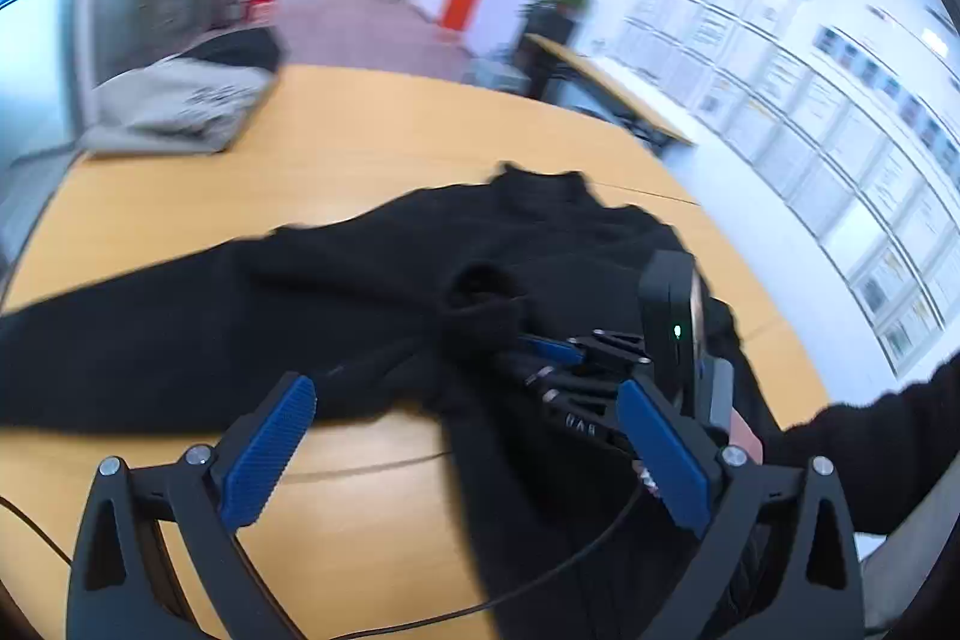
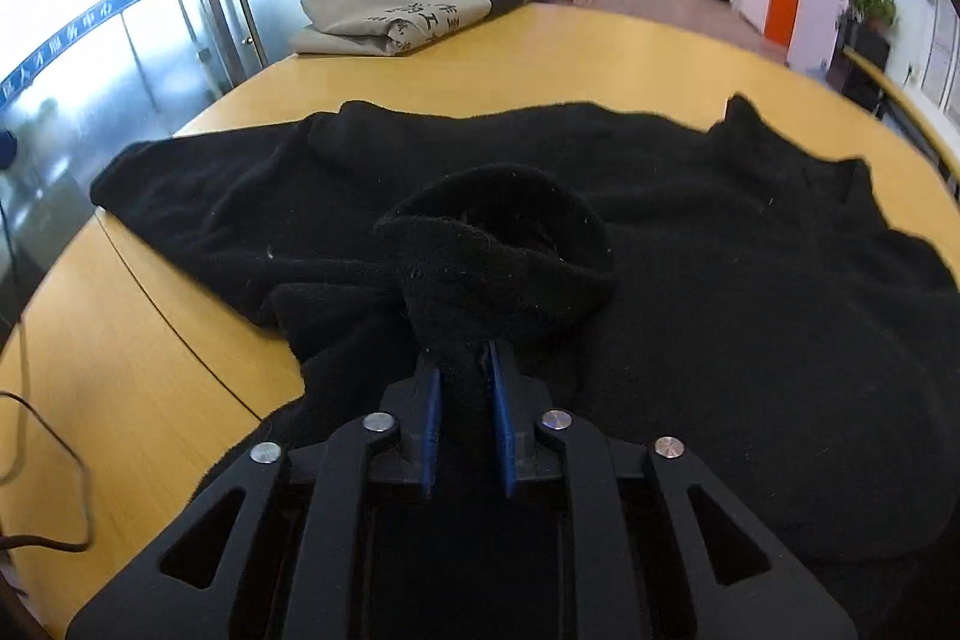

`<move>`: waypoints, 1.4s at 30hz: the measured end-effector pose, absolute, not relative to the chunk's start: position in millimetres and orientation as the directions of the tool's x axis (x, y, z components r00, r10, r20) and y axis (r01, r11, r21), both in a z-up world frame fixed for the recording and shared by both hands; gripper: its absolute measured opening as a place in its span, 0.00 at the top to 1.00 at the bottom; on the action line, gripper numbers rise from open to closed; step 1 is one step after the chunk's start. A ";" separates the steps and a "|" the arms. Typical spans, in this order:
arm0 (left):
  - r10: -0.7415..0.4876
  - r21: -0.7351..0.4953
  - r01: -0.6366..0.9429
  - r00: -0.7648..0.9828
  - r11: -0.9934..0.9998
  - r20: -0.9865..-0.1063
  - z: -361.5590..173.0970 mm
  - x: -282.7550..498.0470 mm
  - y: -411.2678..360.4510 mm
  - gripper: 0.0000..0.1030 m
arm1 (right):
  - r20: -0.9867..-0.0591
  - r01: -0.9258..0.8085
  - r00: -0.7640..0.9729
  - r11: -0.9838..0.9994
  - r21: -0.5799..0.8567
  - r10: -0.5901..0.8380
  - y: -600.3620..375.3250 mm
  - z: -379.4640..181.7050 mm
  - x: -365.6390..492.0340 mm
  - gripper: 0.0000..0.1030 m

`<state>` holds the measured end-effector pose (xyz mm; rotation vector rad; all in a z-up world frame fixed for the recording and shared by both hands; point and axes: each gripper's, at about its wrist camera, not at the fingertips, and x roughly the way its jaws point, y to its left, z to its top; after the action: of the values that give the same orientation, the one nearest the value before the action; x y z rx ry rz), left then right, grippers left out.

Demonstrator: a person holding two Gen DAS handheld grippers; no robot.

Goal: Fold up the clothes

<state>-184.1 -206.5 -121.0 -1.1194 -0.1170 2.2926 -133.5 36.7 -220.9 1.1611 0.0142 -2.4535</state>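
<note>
The right gripper [image 2: 462, 370] is clamped on a bunched cuff of the black sweater [image 2: 690, 244], which lies spread on the table [image 2: 180, 340] ahead of it. The left gripper [image 1: 462, 436] hangs wide apart and empty above the sweater's near edge, the right one just ahead to its right. Folded grey clothes [image 2: 390, 19] sit far ahead-left.

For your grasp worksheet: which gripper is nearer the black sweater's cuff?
Right. The right gripper has its fingers shut on the cuff; the left gripper hangs open, holding nothing, short of it.
</note>
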 end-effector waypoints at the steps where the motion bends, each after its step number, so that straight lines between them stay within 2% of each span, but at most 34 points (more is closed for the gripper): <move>1: 0.553 -0.327 -0.481 -0.468 -0.814 -0.689 -124.4 -189.6 -191.7 0.00 | -0.759 0.390 -0.529 -0.903 0.178 -0.379 27.6 -235.2 -136.6 0.63; 2: 0.571 -0.335 -0.500 -0.455 -0.798 -0.683 -127.8 -195.0 -176.9 0.00 | -0.752 0.383 -0.529 -0.902 0.202 -0.393 34.7 -228.0 -136.1 0.38; 3: 0.589 -0.343 -0.519 -0.442 -0.783 -0.676 -131.2 -200.5 -162.2 0.00 | -0.736 0.372 -0.541 -0.900 0.226 -0.408 45.6 -217.6 -132.8 0.28; 5: 0.624 -0.359 -0.556 -0.414 -0.750 -0.663 -138.0 -211.4 -132.6 0.00 | -0.711 0.343 -0.559 -0.899 0.272 -0.428 72.2 -195.8 -125.0 0.26; 9: 0.688 -0.388 -0.625 -0.353 -0.677 -0.634 -151.7 -233.2 -73.6 0.00 | -0.683 0.230 -0.622 -0.923 0.308 -0.382 161.4 -155.4 -104.1 0.11; 11: 0.681 -0.373 -0.640 -0.336 -0.672 -0.651 -169.2 -243.0 -42.7 0.00 | -0.698 0.170 -0.644 -0.948 0.268 -0.313 215.4 -155.1 -100.0 0.10; 13: 0.567 -0.284 -0.601 -0.353 -0.747 -0.744 -211.4 -251.1 -15.5 0.00 | -0.719 0.110 -0.649 -0.966 0.234 -0.248 265.0 -166.5 -105.3 0.10; 16: 0.441 -0.248 -0.476 -0.352 -0.844 -0.825 -261.5 -258.2 -17.3 0.00 | -0.749 0.045 -0.626 -0.970 0.241 -0.215 322.8 -195.7 -123.6 0.10; 17: 0.453 -0.264 -0.464 -0.364 -0.846 -0.814 -263.7 -256.0 -23.5 0.00 | -0.770 0.038 -0.599 -0.969 0.245 -0.218 336.2 -207.5 -131.1 0.10; 19: 0.484 -0.300 -0.445 -0.390 -0.844 -0.784 -265.6 -250.8 -36.6 0.00 | -0.826 0.023 -0.531 -0.977 0.210 -0.190 347.6 -237.8 -141.3 0.24; 20: 0.483 -0.310 -0.429 -0.388 -0.849 -0.785 -264.4 -250.2 -38.4 0.00 | -0.824 0.037 -0.537 -0.981 0.193 -0.182 349.9 -241.0 -140.6 0.35; 21: 0.481 -0.319 -0.412 -0.386 -0.854 -0.787 -262.9 -249.8 -39.8 0.00 | -0.822 0.050 -0.543 -0.983 0.175 -0.174 352.3 -244.1 -139.9 0.36; 23: 0.459 -0.311 -0.385 -0.392 -0.869 -0.797 -255.0 -249.5 -39.0 0.00 | -0.814 0.061 -0.557 -0.986 0.156 -0.164 353.8 -241.7 -137.8 0.36; 25: 0.452 -0.315 -0.347 -0.457 -0.884 -0.766 -245.6 -246.9 -46.8 0.00 | -0.804 0.061 -0.573 -0.987 0.150 -0.158 352.9 -232.6 -135.1 0.32; 26: 0.452 -0.325 -0.326 -0.481 -0.888 -0.751 -245.6 -247.6 -52.1 0.00 | -0.801 0.060 -0.578 -0.987 0.148 -0.156 352.6 -229.2 -134.0 0.23; 27: 0.461 -0.355 -0.301 -0.470 -0.885 -0.752 -253.9 -249.7 -57.6 0.00 | -0.813 0.059 -0.560 -0.987 0.151 -0.158 353.5 -233.1 -134.0 0.21; 29: 0.477 -0.378 -0.292 -0.478 -0.878 -0.738 -262.1 -248.8 -63.0 0.00 | -0.828 0.060 -0.539 -0.988 0.145 -0.154 357.3 -236.6 -126.2 0.27; 31: 0.458 -0.343 -0.313 -0.467 -0.886 -0.756 -261.5 -246.8 -57.2 0.00 | -0.831 0.060 -0.539 -0.991 0.123 -0.136 356.5 -236.1 -120.8 0.27; 34: 0.483 -0.384 -0.298 -0.448 -0.874 -0.752 -255.9 -246.2 -63.4 0.00 | -0.844 0.018 -0.524 -0.992 0.122 -0.113 351.7 -228.2 -127.2 0.28; 37: 0.476 -0.450 -0.180 -0.495 -0.875 -0.727 -240.1 -244.7 -102.9 0.00 | -0.818 0.012 -0.567 -0.994 0.111 -0.098 342.2 -195.2 -122.5 0.26; 38: 0.463 -0.473 -0.124 -0.518 -0.873 -0.719 -234.1 -244.5 -121.8 0.00 | -0.802 0.021 -0.590 -0.994 0.106 -0.098 337.0 -182.9 -119.4 0.23; 41: 0.418 -0.581 0.074 -0.623 -0.810 -0.662 -215.3 -234.5 -206.1 0.00 | -0.768 0.056 -0.626 -0.990 0.131 -0.138 309.9 -150.8 -115.5 0.17; 42: 0.380 -0.585 0.135 -0.641 -0.800 -0.667 -213.0 -233.8 -230.5 0.00 | -0.762 0.071 -0.630 -0.988 0.138 -0.152 299.3 -143.9 -114.8 0.17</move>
<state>-233.8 -230.5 -213.0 -1.2557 -0.9259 2.5600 -114.8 299.3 -143.9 1.2872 -0.1436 -2.7255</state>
